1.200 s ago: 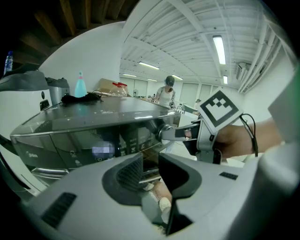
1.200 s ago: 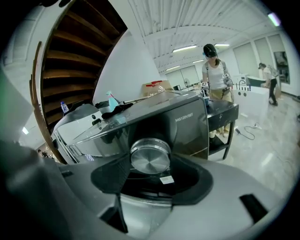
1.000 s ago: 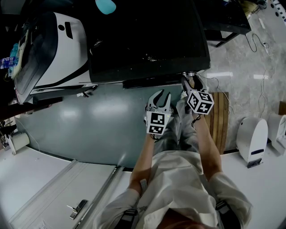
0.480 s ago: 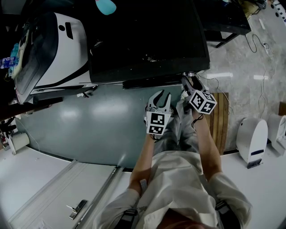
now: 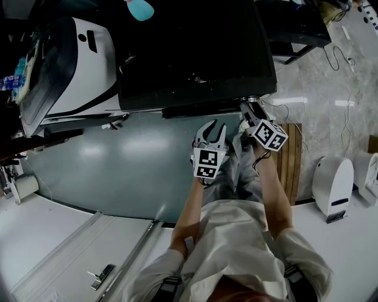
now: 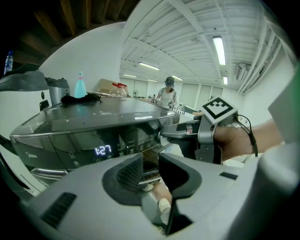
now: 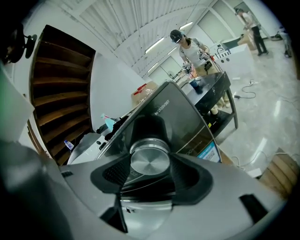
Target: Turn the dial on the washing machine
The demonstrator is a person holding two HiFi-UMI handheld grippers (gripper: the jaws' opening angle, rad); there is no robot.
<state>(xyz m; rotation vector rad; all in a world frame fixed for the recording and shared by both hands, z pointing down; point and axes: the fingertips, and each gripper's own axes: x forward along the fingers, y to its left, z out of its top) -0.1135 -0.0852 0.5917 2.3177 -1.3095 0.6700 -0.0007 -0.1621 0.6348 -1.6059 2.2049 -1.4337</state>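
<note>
The dark washing machine (image 5: pixel 195 53) fills the top middle of the head view; its front panel shows a lit display (image 6: pixel 103 150). In the right gripper view its round silver dial (image 7: pixel 150 158) sits between both jaws, whose pads press on its rim, so my right gripper (image 7: pixel 150 164) is shut on it. From the head view that gripper (image 5: pixel 248 108) meets the panel's right end and hides the dial. My left gripper (image 5: pixel 212 126) hangs just left of it, a little in front of the panel, open with nothing between its fingers (image 6: pixel 151 166).
A white appliance (image 5: pixel 77 65) stands to the machine's left, and a teal bottle (image 5: pixel 140 8) rests on the lid's far edge. A wooden pallet (image 5: pixel 290 153) and white floor units (image 5: pixel 333 183) lie to the right. A person (image 6: pixel 168 91) stands far behind.
My right gripper has rolled about its own axis while staying on the dial; its marker cube has tipped to the right. The left gripper has not moved.
</note>
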